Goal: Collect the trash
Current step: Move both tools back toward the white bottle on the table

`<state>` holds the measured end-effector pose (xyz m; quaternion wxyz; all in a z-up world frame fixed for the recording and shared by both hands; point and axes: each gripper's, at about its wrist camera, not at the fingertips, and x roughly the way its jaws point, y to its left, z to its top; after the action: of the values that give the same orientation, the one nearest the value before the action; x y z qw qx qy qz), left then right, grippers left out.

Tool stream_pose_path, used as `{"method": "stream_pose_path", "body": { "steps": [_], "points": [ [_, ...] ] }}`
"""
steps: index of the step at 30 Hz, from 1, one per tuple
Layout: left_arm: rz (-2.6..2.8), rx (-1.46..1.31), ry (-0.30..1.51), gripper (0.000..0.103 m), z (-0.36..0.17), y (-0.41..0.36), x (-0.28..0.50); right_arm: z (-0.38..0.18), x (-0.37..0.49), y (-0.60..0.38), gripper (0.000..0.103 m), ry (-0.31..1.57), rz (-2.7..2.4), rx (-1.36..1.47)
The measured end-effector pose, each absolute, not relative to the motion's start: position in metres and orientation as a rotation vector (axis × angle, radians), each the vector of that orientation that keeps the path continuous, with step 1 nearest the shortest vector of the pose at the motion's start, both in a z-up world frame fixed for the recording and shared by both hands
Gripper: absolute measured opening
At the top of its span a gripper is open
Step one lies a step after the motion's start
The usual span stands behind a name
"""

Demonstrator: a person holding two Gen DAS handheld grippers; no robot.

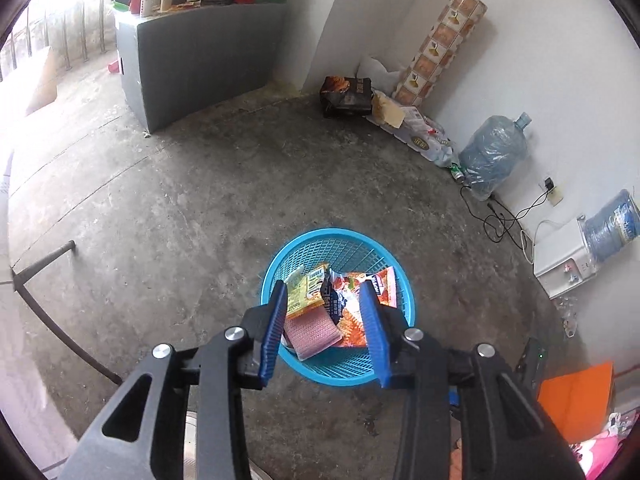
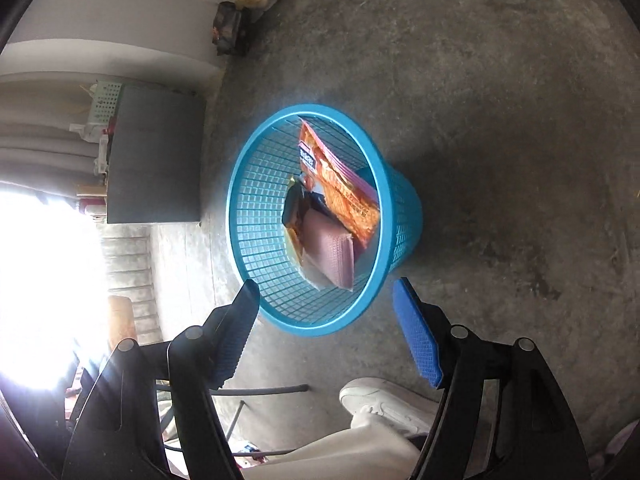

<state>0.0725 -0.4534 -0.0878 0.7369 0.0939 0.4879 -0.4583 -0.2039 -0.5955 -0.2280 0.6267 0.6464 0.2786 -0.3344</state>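
Observation:
A blue mesh waste basket stands on the concrete floor and holds several snack wrappers: an orange packet, a yellow-green packet and a pink wrapper. My left gripper is open and empty, just above the basket's opening. In the right wrist view the basket shows with the orange packet and pink wrapper inside. My right gripper is open and empty, its fingers astride the basket's near rim.
A grey cabinet with clutter on top stands at the back. A dark box, a tile-patterned roll, water jugs and cables line the right wall. A metal bar lies left. A white shoe is near.

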Motion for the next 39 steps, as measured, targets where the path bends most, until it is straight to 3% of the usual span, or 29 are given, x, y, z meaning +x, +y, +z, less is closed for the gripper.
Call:
{"method": "stream_pose_path", "body": {
  "steps": [5, 19, 30, 39],
  "points": [
    [-1.054, 0.157, 1.019, 0.055, -0.035, -0.408, 0.064, -0.18, -0.201, -0.585, 0.073, 0.634, -0.758, 1.427],
    [-0.808, 0.028, 0.821, 0.077, 0.039, -0.133, 0.088, -0.035, -0.078, -0.49, 0.076, 0.673, -0.367, 0.907],
    [-0.427, -0.161, 0.731, 0.079, 0.049, 0.088, 0.131, 0.036, 0.083, -0.286, 0.076, 0.795, 0.384, 0.338],
    [-0.285, -0.314, 0.723, 0.079, 0.029, 0.168, 0.147, 0.022, 0.148, -0.084, 0.076, 0.969, 0.759, -0.34]
  ]
}}
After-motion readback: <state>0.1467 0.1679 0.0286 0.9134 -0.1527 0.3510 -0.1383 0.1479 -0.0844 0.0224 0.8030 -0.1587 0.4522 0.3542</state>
